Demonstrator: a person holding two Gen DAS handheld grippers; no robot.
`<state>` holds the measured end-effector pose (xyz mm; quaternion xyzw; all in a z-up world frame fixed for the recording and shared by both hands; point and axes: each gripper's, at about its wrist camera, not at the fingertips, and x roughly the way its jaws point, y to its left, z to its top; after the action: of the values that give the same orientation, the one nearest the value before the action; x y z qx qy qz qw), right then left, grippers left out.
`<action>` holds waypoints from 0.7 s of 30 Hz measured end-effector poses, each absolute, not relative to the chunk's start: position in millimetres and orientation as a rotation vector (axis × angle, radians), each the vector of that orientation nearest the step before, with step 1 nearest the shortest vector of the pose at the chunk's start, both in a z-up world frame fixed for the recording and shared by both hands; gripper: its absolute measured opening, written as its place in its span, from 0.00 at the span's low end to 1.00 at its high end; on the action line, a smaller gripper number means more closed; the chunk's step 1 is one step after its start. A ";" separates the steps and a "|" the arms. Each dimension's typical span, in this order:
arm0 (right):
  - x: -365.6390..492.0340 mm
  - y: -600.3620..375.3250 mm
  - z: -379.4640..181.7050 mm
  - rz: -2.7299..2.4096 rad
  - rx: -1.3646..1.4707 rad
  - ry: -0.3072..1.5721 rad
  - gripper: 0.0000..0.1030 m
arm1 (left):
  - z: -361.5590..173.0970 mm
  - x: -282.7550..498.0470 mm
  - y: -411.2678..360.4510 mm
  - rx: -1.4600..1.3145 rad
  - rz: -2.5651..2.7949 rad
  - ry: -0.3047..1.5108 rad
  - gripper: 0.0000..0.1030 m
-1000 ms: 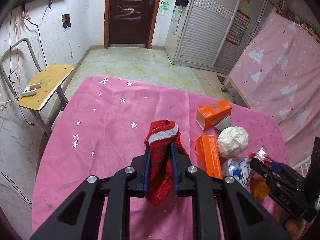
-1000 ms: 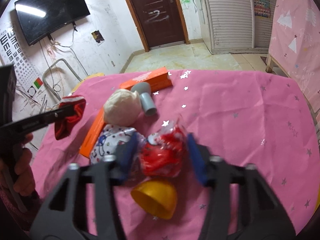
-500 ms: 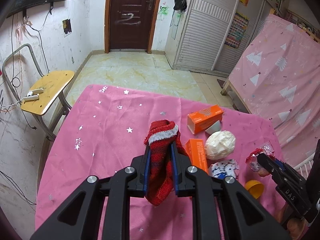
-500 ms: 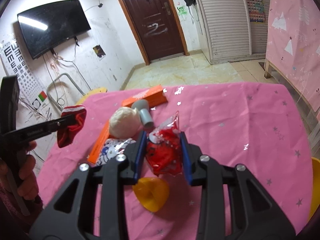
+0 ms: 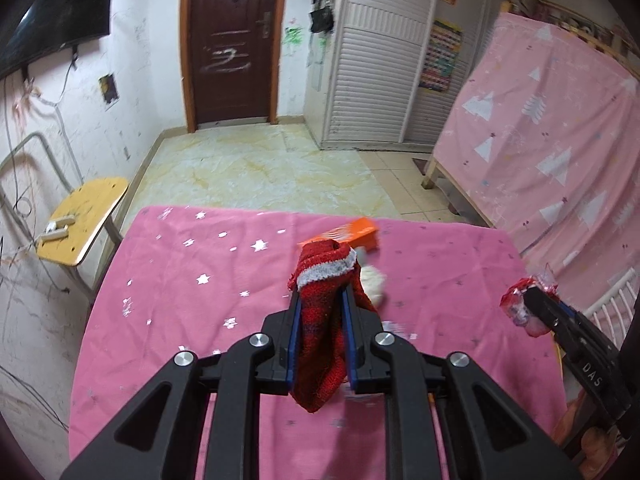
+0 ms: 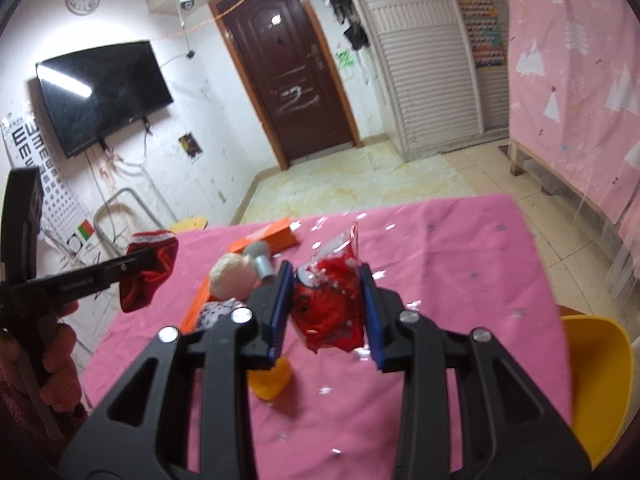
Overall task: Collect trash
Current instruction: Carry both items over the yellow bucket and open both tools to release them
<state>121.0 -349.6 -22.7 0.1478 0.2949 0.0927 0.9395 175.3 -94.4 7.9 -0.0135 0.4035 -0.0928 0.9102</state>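
My left gripper (image 5: 320, 300) is shut on a red knitted sock (image 5: 322, 320) with a white cuff, which hangs above the pink table (image 5: 180, 280). The same sock (image 6: 150, 272) shows at the left of the right wrist view, held by a hand. My right gripper (image 6: 325, 276) is shut on a crumpled red and clear plastic wrapper (image 6: 330, 300), lifted above the cloth. That wrapper (image 5: 524, 304) also appears at the right of the left wrist view.
On the table lie an orange box (image 6: 266, 238), a white paper ball (image 6: 232, 276), a grey cup (image 6: 262, 260), a patterned wrapper (image 6: 214, 312) and a yellow half-shell (image 6: 272, 380). A yellow chair (image 6: 596, 380) stands right, a wooden-seat chair (image 5: 80, 220) left.
Both grippers have risen with their loads and pulled back from the table. The trash pile now sits lower and smaller in both views, and more of the room shows.
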 end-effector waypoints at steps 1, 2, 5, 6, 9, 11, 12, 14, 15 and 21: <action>116.3 -357.0 -20.6 0.172 0.304 0.589 0.31 | 9.8 173.8 -100.0 -0.020 -0.199 0.828 0.10; 111.6 -365.2 -19.0 0.155 0.310 0.577 0.31 | 12.0 171.7 -107.3 -0.010 -0.210 0.825 0.10; 99.3 -389.9 -16.2 0.109 0.331 0.550 0.31 | 18.4 164.8 -128.0 0.023 -0.244 0.809 0.10; 96.2 -398.3 -16.9 0.097 0.340 0.545 0.31 | 21.0 163.0 -135.9 0.033 -0.257 0.804 0.10; 86.7 -421.4 -16.5 0.052 0.361 0.527 0.31 | 27.4 156.6 -159.2 0.060 -0.297 0.790 0.10; 79.5 -436.5 -15.8 0.024 0.373 0.516 0.31 | 30.5 151.8 -174.9 0.082 -0.323 0.782 0.10; 75.7 -444.0 -15.9 0.009 0.377 0.511 0.31 | 32.0 149.6 -183.4 0.093 -0.336 0.778 0.10; 70.4 -454.9 -16.2 -0.011 0.384 0.506 0.31 | 33.9 144.8 -198.7 0.112 -0.362 0.773 0.10; 68.6 -458.0 -16.4 -0.019 0.386 0.505 0.31 | 34.8 142.9 -205.9 0.121 -0.375 0.770 0.10; 55.3 -488.5 -25.6 -0.111 0.381 0.512 0.31 | 38.6 128.5 -254.7 0.172 -0.463 0.768 0.10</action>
<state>55.3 -488.5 -25.6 0.1870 0.2517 -0.0543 0.9480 128.5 -254.7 38.6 0.0832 0.3706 -0.2236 0.8976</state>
